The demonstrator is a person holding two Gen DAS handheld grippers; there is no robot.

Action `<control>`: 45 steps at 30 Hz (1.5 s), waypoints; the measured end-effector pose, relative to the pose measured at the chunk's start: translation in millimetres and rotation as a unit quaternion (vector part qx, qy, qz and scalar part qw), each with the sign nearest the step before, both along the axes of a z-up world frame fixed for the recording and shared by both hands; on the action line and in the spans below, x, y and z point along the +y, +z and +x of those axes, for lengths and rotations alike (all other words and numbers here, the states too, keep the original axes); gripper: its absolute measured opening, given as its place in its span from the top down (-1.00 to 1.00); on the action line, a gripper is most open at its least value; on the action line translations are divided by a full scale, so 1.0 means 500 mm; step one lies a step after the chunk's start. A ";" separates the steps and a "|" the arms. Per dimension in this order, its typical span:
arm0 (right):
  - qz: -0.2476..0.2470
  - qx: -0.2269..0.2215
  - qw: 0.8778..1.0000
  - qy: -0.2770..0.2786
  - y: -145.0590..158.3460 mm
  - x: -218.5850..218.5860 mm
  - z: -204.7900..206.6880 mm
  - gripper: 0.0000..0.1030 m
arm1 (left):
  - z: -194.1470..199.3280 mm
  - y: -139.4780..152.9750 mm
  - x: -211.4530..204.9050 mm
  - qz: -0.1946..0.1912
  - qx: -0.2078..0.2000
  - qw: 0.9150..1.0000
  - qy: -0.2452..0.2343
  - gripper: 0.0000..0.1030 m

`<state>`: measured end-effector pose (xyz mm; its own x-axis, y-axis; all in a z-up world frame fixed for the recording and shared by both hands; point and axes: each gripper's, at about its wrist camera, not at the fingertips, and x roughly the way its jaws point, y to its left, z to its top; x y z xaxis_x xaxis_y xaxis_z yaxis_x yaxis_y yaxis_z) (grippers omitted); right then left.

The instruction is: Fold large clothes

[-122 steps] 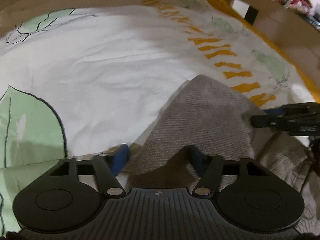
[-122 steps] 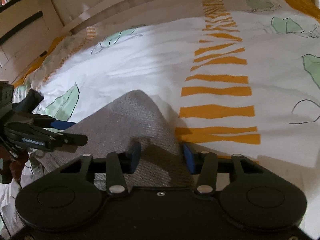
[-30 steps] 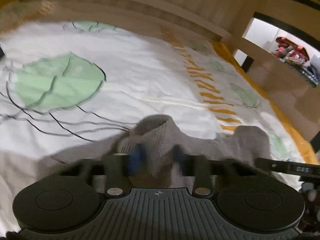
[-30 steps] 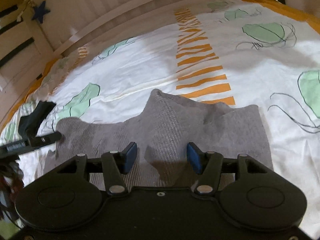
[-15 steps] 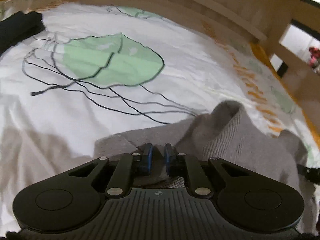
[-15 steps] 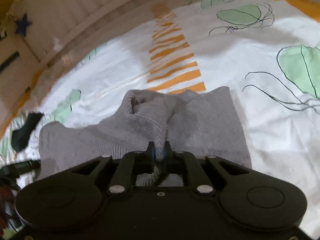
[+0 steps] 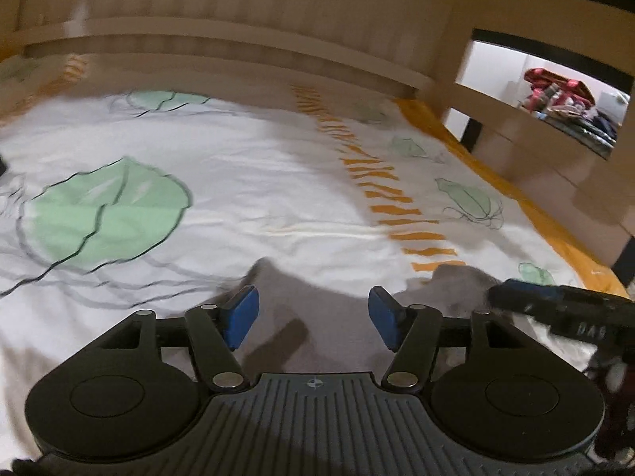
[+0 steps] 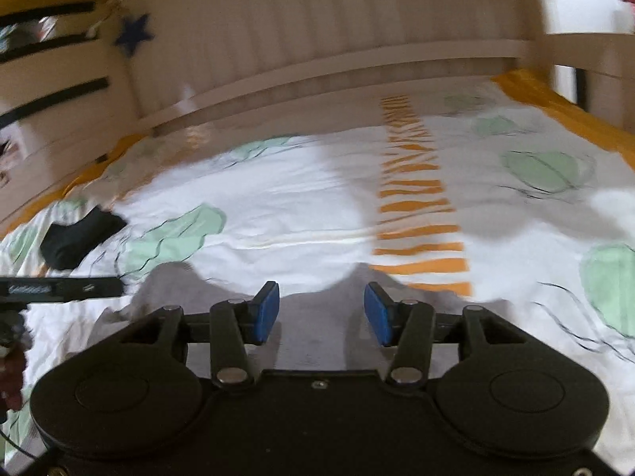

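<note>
Grey knit garment [image 7: 329,317] lies on the bed [image 7: 246,182] just beneath your left claw [image 7: 313,317] and right claw [image 8: 321,311], both opening with nothing pinched, likely so the fold settles flat.

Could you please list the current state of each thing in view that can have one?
Left gripper: jaws opening, nothing between the pads.
Right gripper: jaws opening, nothing between the pads.
Grey garment: lying released on the bed.
Bedsheet: spread out, lightly wrinkled.
Black cloth: lying crumpled, apart.
</note>
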<state>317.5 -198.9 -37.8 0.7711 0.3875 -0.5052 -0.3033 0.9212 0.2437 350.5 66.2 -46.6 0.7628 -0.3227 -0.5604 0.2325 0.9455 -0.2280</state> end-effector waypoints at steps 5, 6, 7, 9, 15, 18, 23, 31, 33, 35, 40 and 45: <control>-0.013 0.011 1.000 0.021 -0.017 0.034 0.034 -0.11 | 0.075 -0.092 -0.002 0.021 0.068 0.997 0.035 -0.20; -0.014 0.012 1.000 0.022 -0.019 0.037 0.038 -0.11 | 0.079 -0.114 0.011 0.018 0.080 0.996 0.044 -0.25; -0.016 0.012 1.000 0.022 -0.023 0.038 0.041 -0.11 | 0.073 -0.128 0.027 0.005 0.069 0.997 0.047 -0.25; -0.018 0.011 1.000 0.023 -0.026 0.034 0.045 -0.11 | 0.060 -0.137 0.047 -0.006 0.061 0.997 0.043 -0.24; -0.034 0.040 0.998 -0.020 -0.067 -0.013 0.077 -0.08 | 0.051 -0.157 0.071 -0.019 0.070 0.996 0.055 -0.45; -0.046 0.073 0.995 -0.053 -0.117 -0.048 0.090 0.02 | 0.051 -0.155 0.068 -0.018 0.062 0.996 0.057 -0.46; -0.068 0.050 0.996 -0.041 -0.110 -0.038 0.072 -0.02 | 0.053 -0.143 0.059 0.000 0.065 0.996 0.055 -0.47; -0.074 -0.004 0.997 -0.005 -0.013 0.005 -0.022 -0.29 | -0.066 -0.053 0.027 0.038 0.031 0.998 0.027 -0.47; -0.076 -0.006 0.997 0.015 0.001 0.031 -0.061 -0.29 | -0.100 -0.050 0.003 0.046 0.027 0.999 0.002 -0.47; -0.078 0.000 0.996 0.031 0.003 0.056 -0.091 -0.29 | -0.124 -0.061 -0.017 0.057 0.034 0.998 -0.019 -0.47; -0.121 0.039 0.991 0.051 -0.044 0.114 -0.137 -0.29 | -0.145 -0.120 -0.029 0.098 0.055 0.993 -0.020 -0.50; -0.204 0.037 0.977 0.042 -0.104 0.146 -0.151 -0.37 | -0.149 -0.128 -0.034 0.122 0.045 0.991 -0.022 -0.58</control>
<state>242.2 -126.0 -89.8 0.7010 0.2030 -0.6837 -0.3782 0.9186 -0.1150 275.8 49.0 -110.7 0.6948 -0.2018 -0.6903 0.2642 0.9643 -0.0159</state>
